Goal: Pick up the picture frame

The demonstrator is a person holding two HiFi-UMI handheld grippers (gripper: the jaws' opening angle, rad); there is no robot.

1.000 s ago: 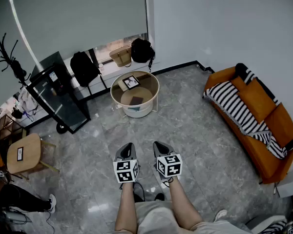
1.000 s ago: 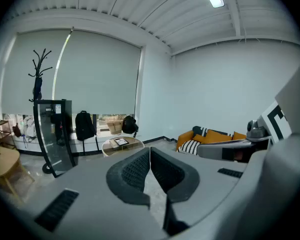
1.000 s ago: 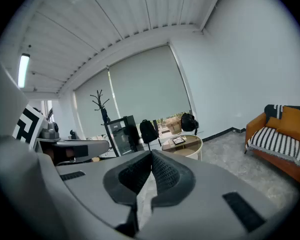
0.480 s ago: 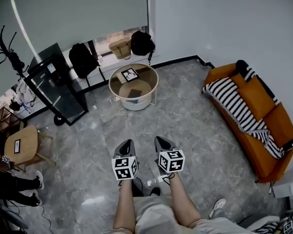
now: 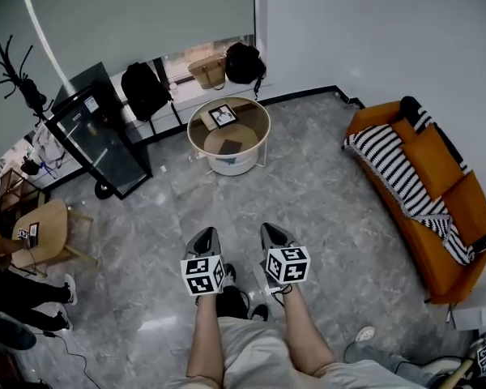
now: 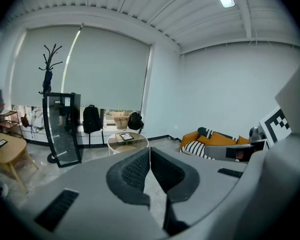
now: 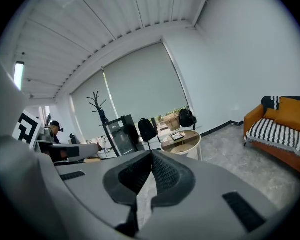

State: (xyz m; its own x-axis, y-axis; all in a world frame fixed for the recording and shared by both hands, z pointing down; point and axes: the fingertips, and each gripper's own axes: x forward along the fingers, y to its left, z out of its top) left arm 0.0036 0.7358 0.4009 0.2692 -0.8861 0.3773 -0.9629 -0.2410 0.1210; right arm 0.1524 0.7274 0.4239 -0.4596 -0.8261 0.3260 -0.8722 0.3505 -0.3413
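The left tongs (image 5: 206, 235) are closed, with the dark ribbed pads meeting at their tips and nothing between them. The right tongs (image 5: 270, 230) are closed in the same way and are also empty. Both are held low in front of the person, side by side, over the grey floor (image 5: 324, 209), and they point toward the round bench (image 5: 266, 136).

The picture frame (image 5: 222, 116) is on the top of this bench, near its far edge on the side of the window, well apart from both tongs. It seems to lie flat, but from here I cannot be sure.

I judge that the step in hand is the approach, and the grasp has not begun. The next move calls for coming up to the bench, opening one pair of tongs and closing it on an edge of the frame. If the frame is flat on the top, one edge may first have to be lifted.

The frame is a thin rectangle with a dark border and a pale middle. The bench top looks like smooth brownish glass in a pale round rim. The floor is polished, marble-like stone. At the right stands an orange sofa (image 5: 441, 217) with a striped blanket (image 5: 389, 164).
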